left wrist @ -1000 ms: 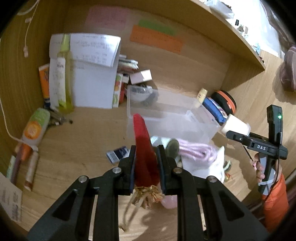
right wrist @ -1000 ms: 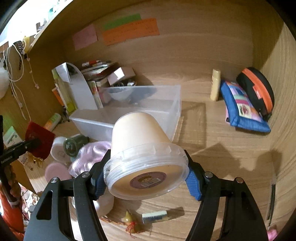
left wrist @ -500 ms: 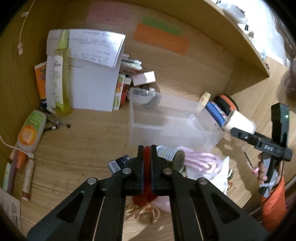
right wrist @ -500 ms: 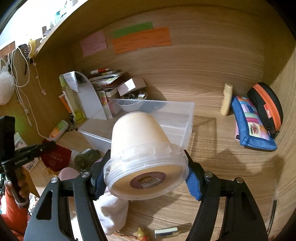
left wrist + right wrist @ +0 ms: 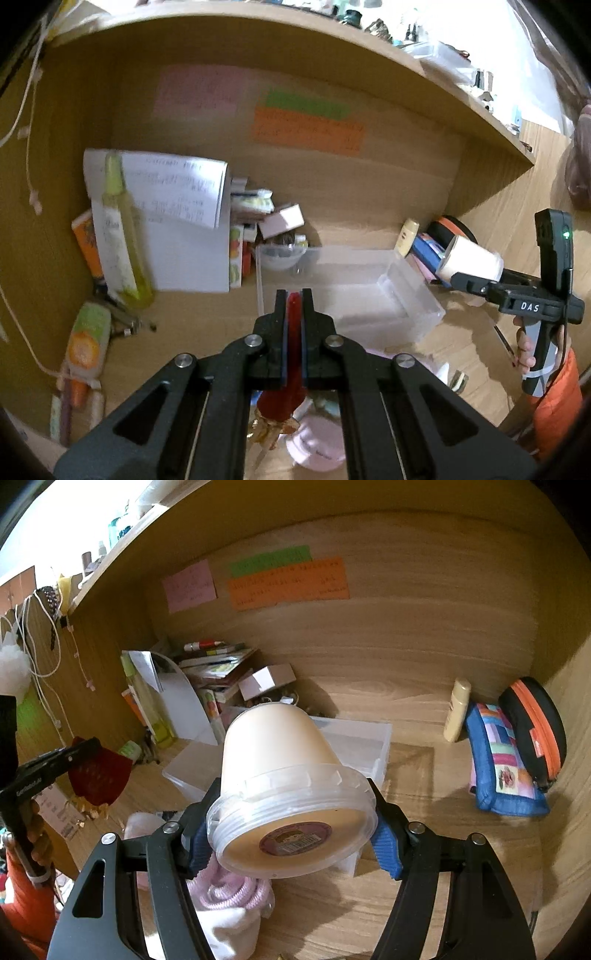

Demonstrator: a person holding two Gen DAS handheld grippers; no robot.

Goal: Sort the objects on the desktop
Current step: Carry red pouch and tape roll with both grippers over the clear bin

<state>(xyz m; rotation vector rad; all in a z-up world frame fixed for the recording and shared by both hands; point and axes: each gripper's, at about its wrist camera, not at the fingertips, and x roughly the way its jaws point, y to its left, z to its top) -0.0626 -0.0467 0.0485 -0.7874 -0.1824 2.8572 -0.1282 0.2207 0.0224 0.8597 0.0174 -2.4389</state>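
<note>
Bottle (image 5: 123, 236) of yellow-green liquid leans at far left against a white folder (image 5: 184, 236) on the table (image 5: 192, 332). Left gripper (image 5: 294, 295) next, jaws closed narrow on a flat red pouch (image 5: 293, 321) with gold tassels below, held in the air before a clear plastic bin (image 5: 351, 291). Bin sits mid-table. Right gripper (image 5: 291, 834), jaws spread wide around a cream tub (image 5: 284, 775), lid toward the camera, held above the table just in front of the bin. Blue pencil case (image 5: 498, 764) and black-orange case (image 5: 535, 727) at far right.
</note>
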